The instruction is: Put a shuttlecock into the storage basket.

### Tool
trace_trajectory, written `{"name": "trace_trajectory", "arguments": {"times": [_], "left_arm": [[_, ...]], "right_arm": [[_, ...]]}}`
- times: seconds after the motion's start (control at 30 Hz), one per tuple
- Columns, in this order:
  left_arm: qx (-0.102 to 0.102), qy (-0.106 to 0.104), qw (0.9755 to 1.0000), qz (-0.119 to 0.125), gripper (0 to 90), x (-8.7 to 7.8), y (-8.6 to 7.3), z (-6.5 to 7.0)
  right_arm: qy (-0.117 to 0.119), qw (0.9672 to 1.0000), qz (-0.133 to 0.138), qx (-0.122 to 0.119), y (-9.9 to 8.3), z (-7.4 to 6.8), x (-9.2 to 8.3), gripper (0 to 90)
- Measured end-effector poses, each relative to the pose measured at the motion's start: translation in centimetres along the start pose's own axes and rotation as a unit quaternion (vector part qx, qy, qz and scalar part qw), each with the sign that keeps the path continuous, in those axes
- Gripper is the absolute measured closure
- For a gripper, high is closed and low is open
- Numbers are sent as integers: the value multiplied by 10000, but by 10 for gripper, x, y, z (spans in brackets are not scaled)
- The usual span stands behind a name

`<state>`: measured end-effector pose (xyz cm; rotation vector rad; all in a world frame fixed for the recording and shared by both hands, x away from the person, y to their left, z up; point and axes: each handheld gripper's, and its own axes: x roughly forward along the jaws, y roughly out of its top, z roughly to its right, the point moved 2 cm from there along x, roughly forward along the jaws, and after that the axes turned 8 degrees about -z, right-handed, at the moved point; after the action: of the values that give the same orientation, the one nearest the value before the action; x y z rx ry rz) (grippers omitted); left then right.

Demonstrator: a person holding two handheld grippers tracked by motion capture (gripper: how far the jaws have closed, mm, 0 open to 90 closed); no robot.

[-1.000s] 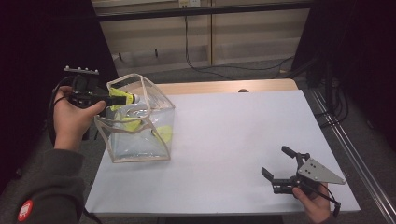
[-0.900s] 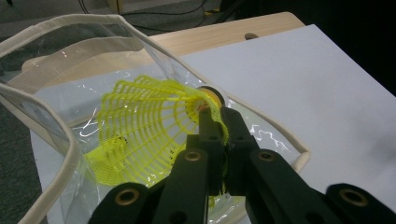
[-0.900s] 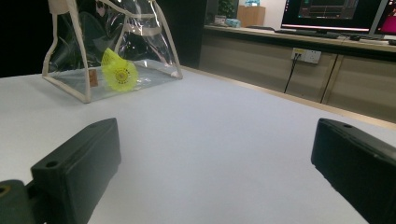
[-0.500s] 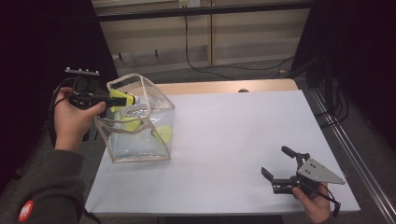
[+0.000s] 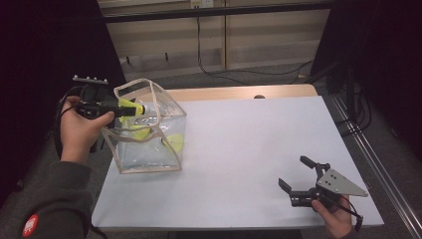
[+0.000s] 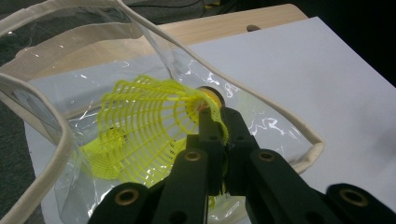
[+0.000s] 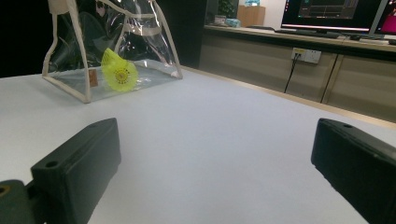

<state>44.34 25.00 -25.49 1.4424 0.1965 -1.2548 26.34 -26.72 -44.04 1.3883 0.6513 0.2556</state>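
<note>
Presently, the left hand-held gripper (image 6: pixel 212 128) was clamped on a yellow shuttlecock (image 6: pixel 154 123) near its cork, holding it over the open mouth of the clear pouch (image 5: pixel 149 129) at the bench's (image 5: pixel 249 139) left edge. The right hand-held gripper (image 5: pixel 298 180) rested wide open and held nothing, well apart.

No visible change

Across the last second nothing shifted: the left gripper (image 5: pixel 133 109) kept its jaws clamped on the yellow shuttlecock (image 6: pixel 154 126) over the clear bag (image 5: pixel 169 107), and the right gripper (image 5: pixel 297 180) stayed put.
</note>
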Motion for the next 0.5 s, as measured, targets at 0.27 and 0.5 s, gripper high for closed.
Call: {"name": "trace_trajectory", "arguments": {"times": [0.27,0.5], "left_arm": [[30,16,10000,-29,884,2,0,-1],[-17,-13,10000,-43,884,7,-3,-3]], "right_arm": [[10,10000,-7,-8,0,-1,0,12],[17,10000,3,-12,0,0,0,12]]}}
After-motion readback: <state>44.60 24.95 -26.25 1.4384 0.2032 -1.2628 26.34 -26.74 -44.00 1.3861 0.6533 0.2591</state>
